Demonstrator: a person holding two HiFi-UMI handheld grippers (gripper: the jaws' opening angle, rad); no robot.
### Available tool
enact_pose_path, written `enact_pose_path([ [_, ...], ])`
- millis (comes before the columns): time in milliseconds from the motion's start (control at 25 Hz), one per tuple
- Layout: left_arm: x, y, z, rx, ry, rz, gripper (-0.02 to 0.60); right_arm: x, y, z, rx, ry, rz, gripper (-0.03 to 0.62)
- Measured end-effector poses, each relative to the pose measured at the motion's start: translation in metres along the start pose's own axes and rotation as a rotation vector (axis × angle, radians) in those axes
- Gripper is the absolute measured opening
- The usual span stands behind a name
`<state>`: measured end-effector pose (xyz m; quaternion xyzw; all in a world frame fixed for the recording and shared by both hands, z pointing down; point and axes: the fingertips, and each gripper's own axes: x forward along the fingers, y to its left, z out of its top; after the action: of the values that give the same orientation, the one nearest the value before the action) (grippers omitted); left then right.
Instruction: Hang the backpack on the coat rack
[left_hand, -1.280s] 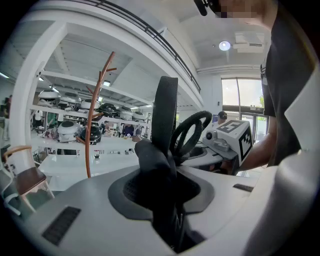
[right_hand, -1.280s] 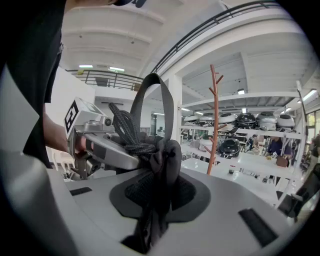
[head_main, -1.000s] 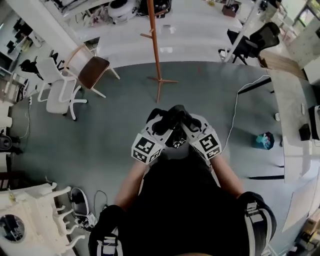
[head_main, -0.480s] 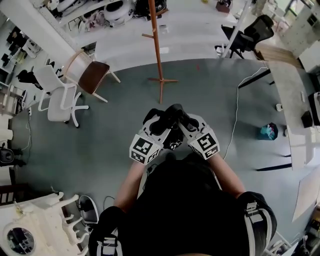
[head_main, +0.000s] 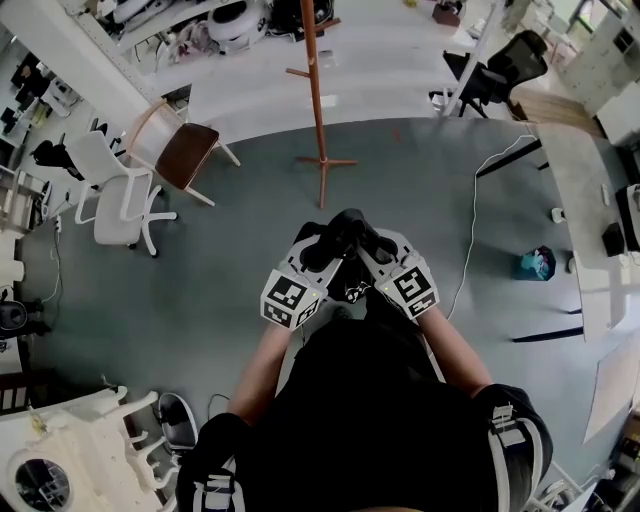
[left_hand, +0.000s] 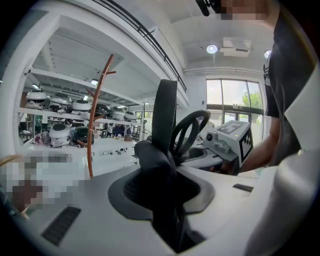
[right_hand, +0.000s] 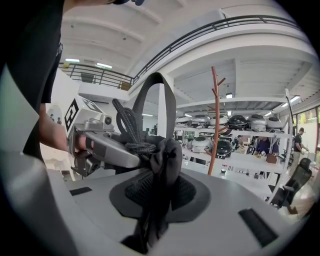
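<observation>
Grey floor leads to coat rack; chairs stand left.

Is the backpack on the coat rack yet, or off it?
Off. The left gripper and right gripper grip the backpack by its straps near the person; the coat rack stands apart ahead.

Your head view is evenly and softly lit, with no hard shadows on the grey floor; straight lines bow toward its edges. Both gripper views are strongly fisheyed, with black corners. In the left one, a round ceiling lamp and the window at upper right burn out to white. The backpack strap near the lens is a dark, soft-edged shape. In the right one, strip lights glow at upper left, and the background stays sharp.
</observation>
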<state>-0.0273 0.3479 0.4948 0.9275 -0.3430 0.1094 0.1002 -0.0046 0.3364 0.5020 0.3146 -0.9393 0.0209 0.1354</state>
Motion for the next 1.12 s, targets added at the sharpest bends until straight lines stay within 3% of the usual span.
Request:
enact_pose_path([
  [360,0.035,0.026,0.016,-0.009,0.003,0.048,0.109,0.018,-0.044,0.004,0.009,-0.006,0.038,0.080],
  [1120,0.140,0.125,0.052,-0.070,0.008,0.166,0.109,0.095,-0.175,0.014,-0.018,0.011,0.156,0.080],
])
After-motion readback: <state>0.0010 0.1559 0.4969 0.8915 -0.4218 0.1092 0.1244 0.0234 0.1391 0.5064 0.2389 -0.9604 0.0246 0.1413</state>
